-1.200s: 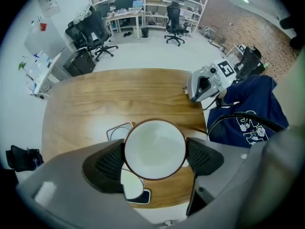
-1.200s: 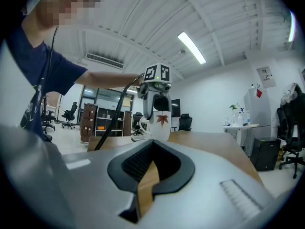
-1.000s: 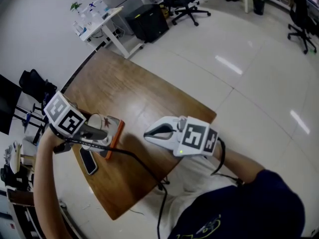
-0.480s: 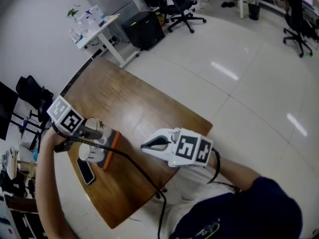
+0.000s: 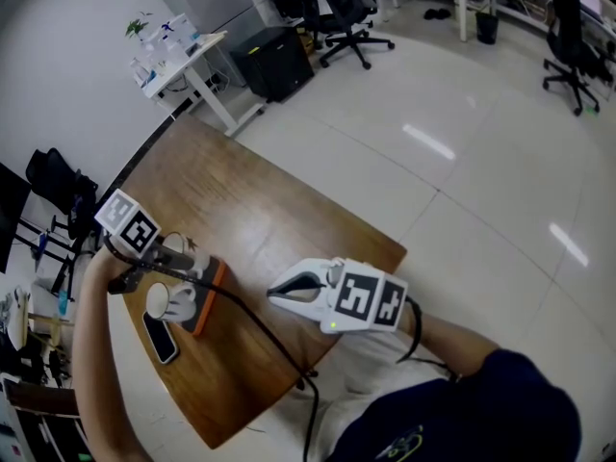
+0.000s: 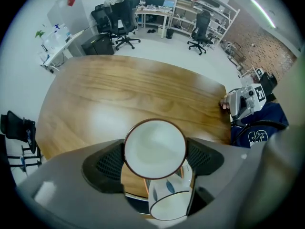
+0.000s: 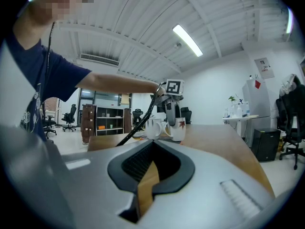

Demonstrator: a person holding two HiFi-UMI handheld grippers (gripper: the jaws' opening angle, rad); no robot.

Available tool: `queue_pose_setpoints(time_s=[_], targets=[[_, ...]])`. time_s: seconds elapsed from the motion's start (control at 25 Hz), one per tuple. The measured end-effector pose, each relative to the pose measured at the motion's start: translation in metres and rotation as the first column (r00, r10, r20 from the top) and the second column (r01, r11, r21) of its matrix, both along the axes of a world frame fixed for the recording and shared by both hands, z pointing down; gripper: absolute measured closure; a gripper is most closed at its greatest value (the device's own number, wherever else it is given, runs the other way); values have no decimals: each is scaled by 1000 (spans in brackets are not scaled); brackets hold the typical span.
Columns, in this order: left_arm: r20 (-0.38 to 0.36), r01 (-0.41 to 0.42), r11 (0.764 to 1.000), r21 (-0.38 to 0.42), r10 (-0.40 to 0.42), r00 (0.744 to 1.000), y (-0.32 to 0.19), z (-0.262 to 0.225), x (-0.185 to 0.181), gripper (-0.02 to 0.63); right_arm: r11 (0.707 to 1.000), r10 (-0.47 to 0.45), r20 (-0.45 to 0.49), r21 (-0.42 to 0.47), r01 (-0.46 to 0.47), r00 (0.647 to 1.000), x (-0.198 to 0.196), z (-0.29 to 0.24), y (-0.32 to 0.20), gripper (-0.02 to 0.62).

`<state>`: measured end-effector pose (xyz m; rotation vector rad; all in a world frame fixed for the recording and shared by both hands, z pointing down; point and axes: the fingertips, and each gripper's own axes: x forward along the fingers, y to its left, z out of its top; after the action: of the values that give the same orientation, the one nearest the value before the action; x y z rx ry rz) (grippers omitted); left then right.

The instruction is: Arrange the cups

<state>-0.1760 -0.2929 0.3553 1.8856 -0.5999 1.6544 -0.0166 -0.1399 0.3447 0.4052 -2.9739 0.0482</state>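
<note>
My left gripper (image 5: 173,263) points straight down over the table's near-left corner, shut on a white cup (image 6: 155,148) with a brown rim and a red leaf print (image 7: 179,128). The pads press on both sides of the cup. Right beside it a second white cup (image 6: 167,203) with blue leaf marks (image 5: 159,301) stands on an orange tray (image 5: 209,296). My right gripper (image 5: 274,289) hovers level at the table's near edge, shut with nothing between its fingers. In the right gripper view both cups show far off; the blue-marked cup (image 7: 153,128) is on the left.
A dark phone (image 5: 162,338) lies on the wooden table (image 5: 250,200) next to the tray. A black cable (image 5: 260,316) trails from the left gripper across the table. A white desk (image 5: 183,56), a black cabinet (image 5: 274,61) and office chairs (image 5: 337,8) stand beyond.
My left gripper has sunk with the leaf cup toward the tray, next to the other cup. The right gripper has kept still.
</note>
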Motion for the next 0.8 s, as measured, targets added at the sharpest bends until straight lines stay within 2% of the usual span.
queue_pose_setpoints(time_s=[0.28,0.36,0.64,0.8], targets=[[12,159,986,-46,-158,987,3,2,-8,199,1000,0,0,-5,0,1000,1,2,0,592],[16,179,982,-58,-178,984,7,1,-9,199,1000,0,-2,-8,0,1000,2,1,0,592],[48,150,984,-95,-146,988,22,6,-12,199,1000,2,-15,-22,-3,1000,-1,4,-3,592],[46,112,991,-77,-109,993,24,6,-9,199,1000,7,-13,-23,-7,1000,0,5,-3,592]])
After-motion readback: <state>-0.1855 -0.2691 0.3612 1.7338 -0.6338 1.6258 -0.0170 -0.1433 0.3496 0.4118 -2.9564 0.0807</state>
